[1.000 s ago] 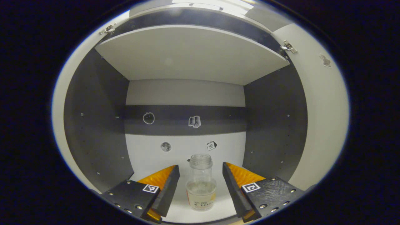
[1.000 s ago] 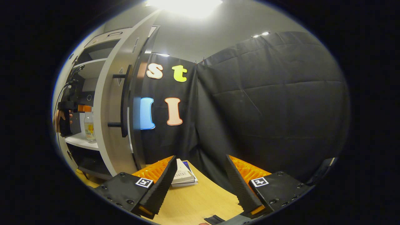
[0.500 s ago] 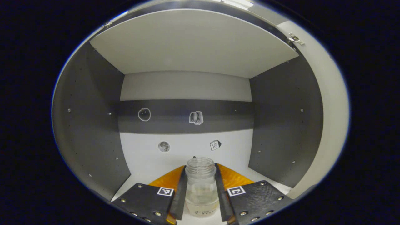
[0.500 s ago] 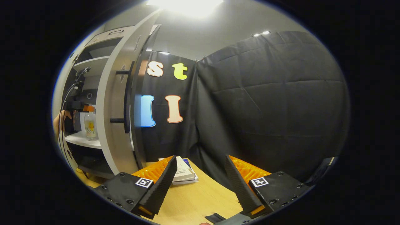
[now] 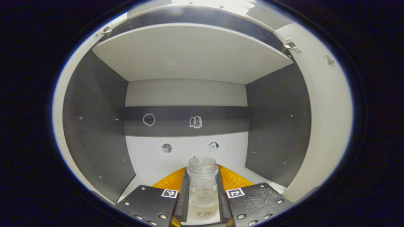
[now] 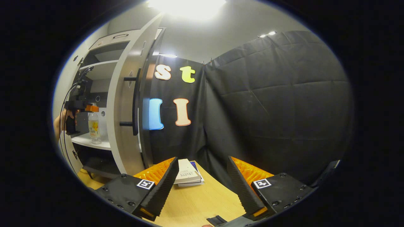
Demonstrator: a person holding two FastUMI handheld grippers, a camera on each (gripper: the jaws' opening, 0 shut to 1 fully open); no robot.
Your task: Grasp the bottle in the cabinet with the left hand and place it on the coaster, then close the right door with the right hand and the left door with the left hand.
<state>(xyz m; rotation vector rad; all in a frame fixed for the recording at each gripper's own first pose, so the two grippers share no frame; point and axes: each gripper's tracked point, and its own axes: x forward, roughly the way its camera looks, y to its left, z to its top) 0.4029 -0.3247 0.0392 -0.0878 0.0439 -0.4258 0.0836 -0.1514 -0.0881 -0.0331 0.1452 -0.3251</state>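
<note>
A clear capless bottle (image 5: pixel 202 189) with a little pale liquid stands upright in the cabinet on the white shelf (image 5: pixel 148 160). My left gripper (image 5: pixel 202 201) is shut on it, one finger pressing each side of its body. In the right gripper view the same bottle (image 6: pixel 94 126) and the left gripper (image 6: pixel 86 108), with a hand behind it, appear far left inside the cabinet. The right door (image 6: pixel 124 104) stands wide open, its black bar handle (image 6: pixel 136 101) facing me. My right gripper (image 6: pixel 202 186) hangs open over the wooden table (image 6: pixel 202 205), holding nothing.
The cabinet's dark side walls (image 5: pixel 94 132) and the shelf above (image 5: pixel 192 53) close in around the bottle. A small stack of books (image 6: pixel 187 176) lies on the table near the cabinet's foot. A black strip (image 6: pixel 216 220) lies at the table's near edge.
My left gripper went from open around the bottle to shut on it, then drew back slightly. The right gripper view shifted a little; its jaws stayed open.
</note>
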